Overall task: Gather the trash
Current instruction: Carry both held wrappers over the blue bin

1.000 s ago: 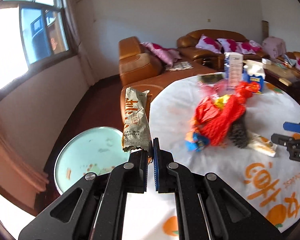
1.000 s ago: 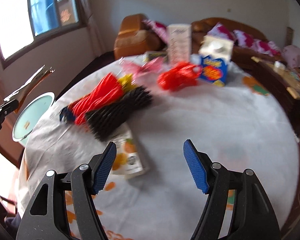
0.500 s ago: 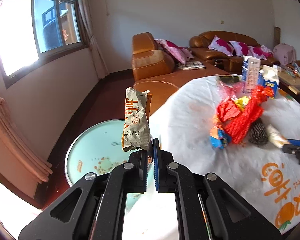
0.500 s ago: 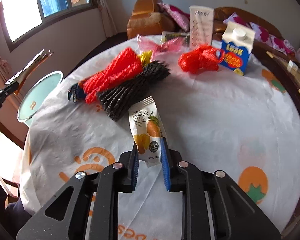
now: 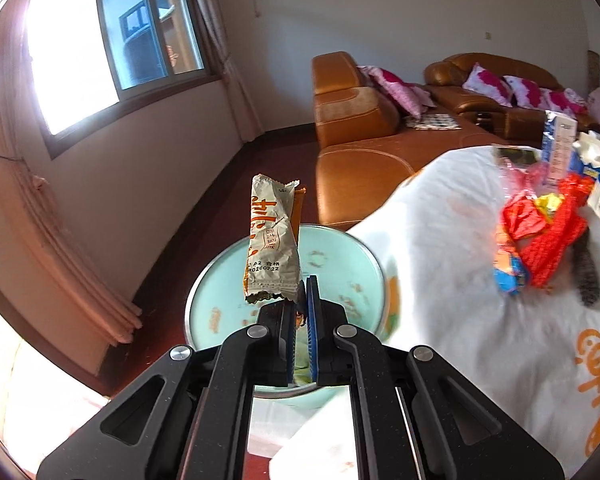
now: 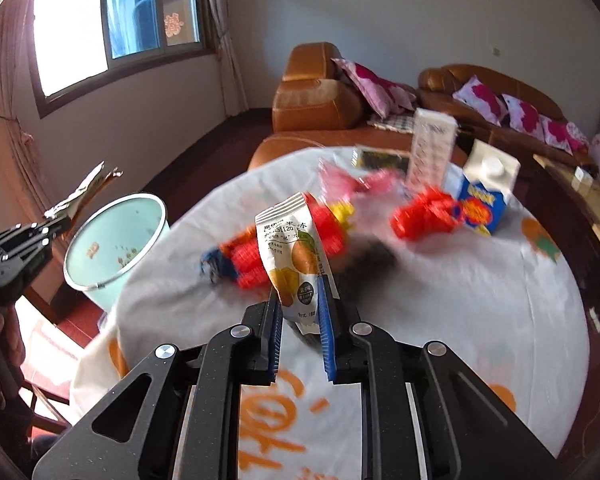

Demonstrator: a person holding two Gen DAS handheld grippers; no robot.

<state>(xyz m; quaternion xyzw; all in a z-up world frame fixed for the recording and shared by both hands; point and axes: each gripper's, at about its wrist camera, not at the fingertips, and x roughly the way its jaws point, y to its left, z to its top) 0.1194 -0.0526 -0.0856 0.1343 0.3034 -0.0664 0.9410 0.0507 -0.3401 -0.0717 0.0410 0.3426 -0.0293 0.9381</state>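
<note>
My left gripper [image 5: 300, 292] is shut on a crumpled grey-and-orange snack wrapper [image 5: 272, 240], held upright over the pale green trash bin [image 5: 340, 256] beside the table. My right gripper [image 6: 298, 304] is shut on a white jelly pouch with orange fruit print [image 6: 292, 256], lifted above the white tablecloth [image 6: 440, 300]. The bin [image 6: 116, 240] stands to the left in the right wrist view, with the left gripper [image 6: 56, 222] and its wrapper [image 6: 86, 190] above its far-left side.
On the table lie red mesh bags [image 6: 424, 212], a red, blue and black pile [image 6: 252, 256], a pink wrapper [image 6: 340, 180], a blue milk carton [image 6: 486, 196] and a tall white box [image 6: 432, 148]. Brown leather sofas [image 5: 352, 120] stand behind.
My left gripper has carried the wrapper left, from beside the table to over the bin. My right gripper closed on the jelly pouch and lifted it off the cloth.
</note>
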